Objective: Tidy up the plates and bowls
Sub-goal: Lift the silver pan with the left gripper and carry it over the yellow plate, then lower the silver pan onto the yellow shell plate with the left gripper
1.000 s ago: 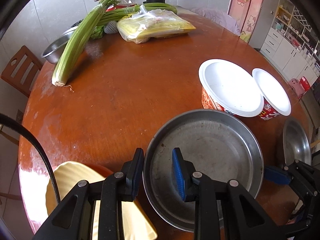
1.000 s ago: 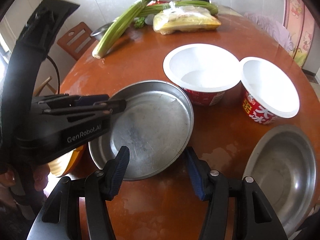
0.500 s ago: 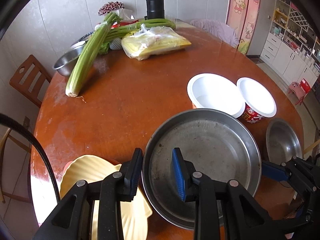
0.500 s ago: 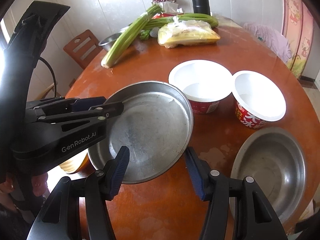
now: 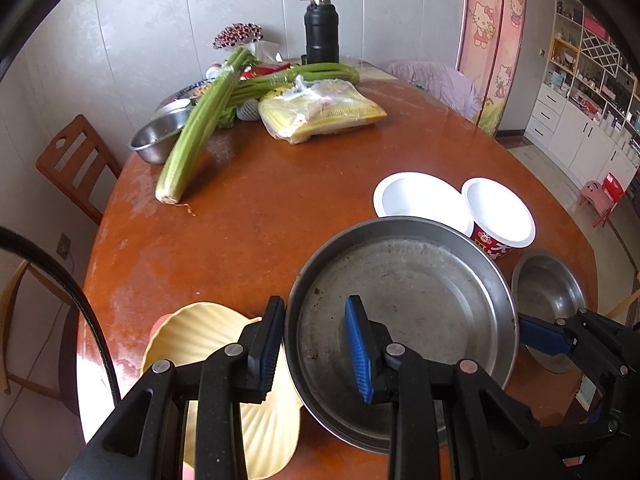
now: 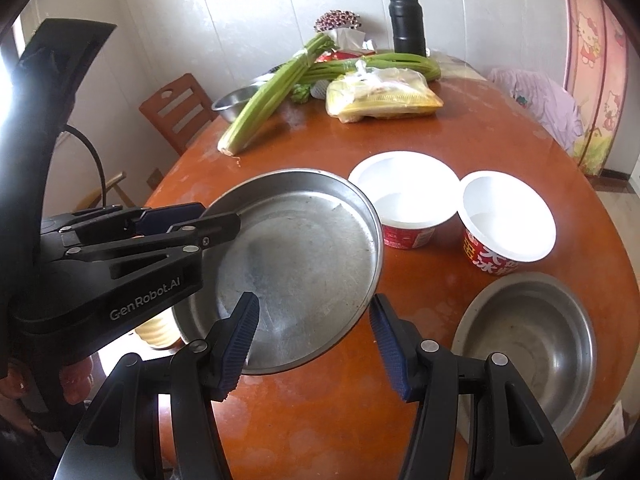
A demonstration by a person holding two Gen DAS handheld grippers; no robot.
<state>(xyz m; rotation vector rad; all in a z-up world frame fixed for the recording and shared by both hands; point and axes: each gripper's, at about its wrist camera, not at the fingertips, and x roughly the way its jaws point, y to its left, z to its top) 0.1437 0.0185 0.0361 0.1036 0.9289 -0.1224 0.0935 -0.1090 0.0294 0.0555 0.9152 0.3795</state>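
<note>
My left gripper (image 5: pixel 316 350) is shut on the rim of a large round steel plate (image 5: pixel 404 312) and holds it lifted and tilted above the table; the same plate shows in the right wrist view (image 6: pixel 296 264), with the left gripper (image 6: pixel 208 224) at its left rim. A yellow scalloped plate (image 5: pixel 200 344) lies below, at the near left. My right gripper (image 6: pixel 314 344) is open and empty, just in front of the plate's near rim. A steel bowl (image 6: pixel 528 332) sits at the near right. Two white paper bowls (image 6: pixel 404 192) (image 6: pixel 506 216) stand behind the plate.
The round brown table (image 5: pixel 280 208) carries celery stalks (image 5: pixel 196 128), a bag of yellow noodles (image 5: pixel 320 114), a small steel bowl (image 5: pixel 158 140) and a black flask (image 5: pixel 322 28) at the far side. A wooden chair (image 5: pixel 72 164) stands at the left.
The left gripper has lifted the steel plate up and back from the table, tilting it; the yellow plate beneath has come into view. The right gripper has risen and pulled back, still open.
</note>
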